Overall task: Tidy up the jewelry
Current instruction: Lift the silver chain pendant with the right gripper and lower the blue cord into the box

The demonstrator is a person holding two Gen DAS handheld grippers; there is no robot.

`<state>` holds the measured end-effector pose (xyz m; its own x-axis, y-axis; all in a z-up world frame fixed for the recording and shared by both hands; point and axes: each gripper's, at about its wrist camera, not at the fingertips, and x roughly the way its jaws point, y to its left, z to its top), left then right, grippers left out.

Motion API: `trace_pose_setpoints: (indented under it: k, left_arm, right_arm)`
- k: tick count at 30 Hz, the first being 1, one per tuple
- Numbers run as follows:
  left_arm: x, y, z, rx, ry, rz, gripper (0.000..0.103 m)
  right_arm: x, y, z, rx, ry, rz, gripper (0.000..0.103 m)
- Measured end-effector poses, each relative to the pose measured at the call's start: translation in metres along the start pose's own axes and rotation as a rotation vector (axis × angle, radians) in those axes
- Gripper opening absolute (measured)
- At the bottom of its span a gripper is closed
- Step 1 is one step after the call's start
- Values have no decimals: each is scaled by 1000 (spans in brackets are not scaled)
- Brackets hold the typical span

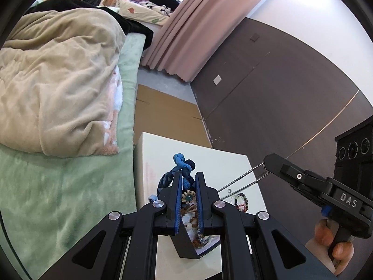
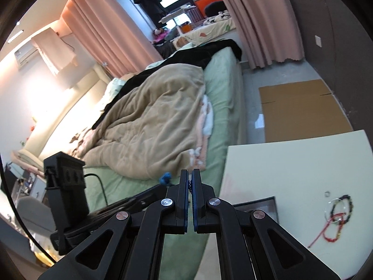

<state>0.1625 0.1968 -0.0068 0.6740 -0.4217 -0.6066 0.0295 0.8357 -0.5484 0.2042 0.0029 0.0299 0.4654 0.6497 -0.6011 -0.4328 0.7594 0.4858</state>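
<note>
The cream surface (image 1: 233,163) carried an open jewelry box (image 1: 186,245) beneath the left tool (image 1: 188,179), which was clenched on a soft, limp blue braided cord (image 1: 184,163). The right tool (image 1: 268,163) pinched a thin metal chain (image 1: 242,182): light, slippery, prone to tangle, best gripped mid-length. Beaded bracelets (image 2: 342,212) lay loose nearby.

Table (image 1: 235,163) sits right of the bed (image 1: 70,186), touching or just beside its edge. Cardboard (image 1: 163,107) on the floor behind the table, along the wall. Box (image 1: 186,245) on the table's near part, jewelry inside. Beaded bracelets (image 2: 342,212) and a small ring (image 2: 327,194) on the tabletop right of the box. Blanket (image 1: 58,81) heaped on the bed, curtain (image 1: 198,23) behind.
</note>
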Motion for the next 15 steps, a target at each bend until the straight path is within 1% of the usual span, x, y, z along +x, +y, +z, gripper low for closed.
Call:
trace_pose_setpoints:
  k: [3, 5, 6, 8, 9, 10, 11, 15]
  left_arm:
    - [3, 0, 0, 0, 5, 5, 11]
    - [5, 0, -1, -1, 7, 8, 11]
    - [6, 0, -1, 0, 8, 10, 11]
    - [8, -1, -1, 5, 14, 13, 11]
    - [9, -1, -1, 6, 16, 14, 11]
    - [11, -2, -1, 7, 20, 14, 11]
    - [13, -4, -1, 9, 24, 13, 11]
    - [23, -15, -4, 33, 47, 3, 11]
  right_arm:
    - [5, -1, -2, 4, 8, 9, 4]
    - [10, -6, -5, 7, 20, -17, 4]
    - [15, -13, -7, 18, 42, -33, 7]
    - [22, -24, -11, 45, 79, -36, 23]
    - [24, -29, -12, 56, 87, -34, 43]
    - [25, -34, -14, 64, 87, -27, 58]
    - [23, -38, -16, 64, 82, -22, 59]
    - [16, -57, -19, 81, 72, -30, 60]
